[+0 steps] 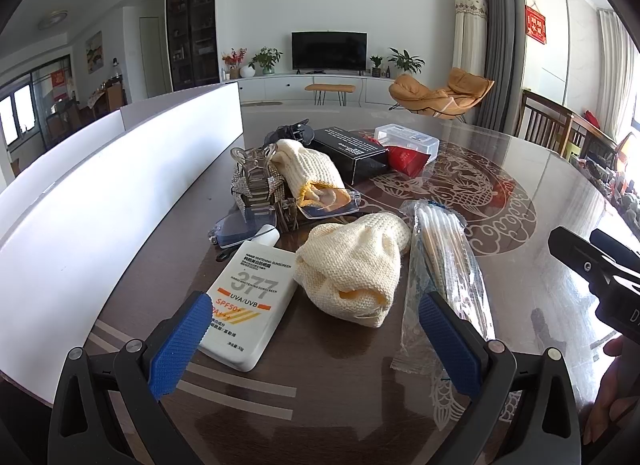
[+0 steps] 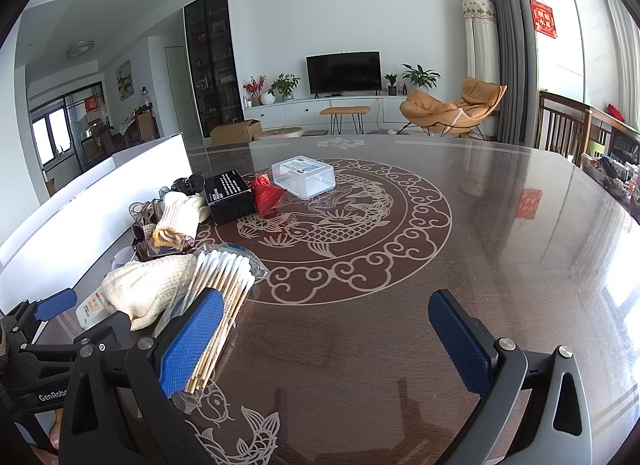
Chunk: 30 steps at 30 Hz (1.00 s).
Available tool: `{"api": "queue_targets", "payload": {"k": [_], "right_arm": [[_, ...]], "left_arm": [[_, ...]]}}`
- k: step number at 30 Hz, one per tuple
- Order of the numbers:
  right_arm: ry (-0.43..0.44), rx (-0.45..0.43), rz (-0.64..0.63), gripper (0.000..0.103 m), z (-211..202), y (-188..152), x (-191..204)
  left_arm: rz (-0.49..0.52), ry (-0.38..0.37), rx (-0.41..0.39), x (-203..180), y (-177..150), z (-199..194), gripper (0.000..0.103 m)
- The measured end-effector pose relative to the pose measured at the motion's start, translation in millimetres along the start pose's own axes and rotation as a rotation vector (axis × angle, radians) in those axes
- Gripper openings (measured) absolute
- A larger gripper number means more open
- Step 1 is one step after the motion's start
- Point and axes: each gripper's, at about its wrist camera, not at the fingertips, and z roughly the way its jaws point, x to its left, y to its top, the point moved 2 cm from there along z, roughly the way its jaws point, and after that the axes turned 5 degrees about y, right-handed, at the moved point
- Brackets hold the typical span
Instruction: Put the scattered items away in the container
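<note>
A glossy dark-brown worktop (image 2: 500, 225), inlaid with a pale ring of scrollwork around a fish motif, carries a scatter of household items. A white sunscreen bottle (image 1: 250, 297) lies flat nearest the camera, just beside a crumpled cream knit glove (image 1: 352, 269) and a clear packet of cotton swabs (image 1: 444, 265). Farther back rest a second knit glove (image 1: 308, 169), clear safety glasses (image 1: 320, 205), a jewelled hair clip (image 1: 256, 181), a black box (image 2: 230, 197), a red packet (image 2: 267, 195) and a clear plastic case (image 2: 304, 177). A white board (image 1: 100, 193) stands along the left edge.
</note>
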Motion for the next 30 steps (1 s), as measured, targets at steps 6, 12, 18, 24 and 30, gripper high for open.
{"api": "queue_targets", "payload": {"k": [6,12,18,24,30], "right_arm": [[0.000,0.000,0.000,0.102,0.0,0.1,-0.2],[0.001,0.000,0.002,0.102,-0.4,-0.3,0.0],[0.001,0.001,0.003,0.102,-0.6,-0.4,-0.1],[0.002,0.001,0.004,0.102,-1.0,-0.8,0.1],[0.002,0.001,0.004,0.102,-1.3,-1.0,0.4]], "left_arm": [[0.001,0.001,-0.001,0.1,0.2,-0.4,0.103],[0.001,0.001,-0.002,0.1,0.3,-0.9,0.103],[0.001,0.001,-0.003,-0.1,0.5,-1.3,0.103],[0.001,0.000,-0.006,-0.1,0.8,-2.1,0.103],[0.002,0.002,-0.008,-0.2,1.0,-2.8,0.103]]}}
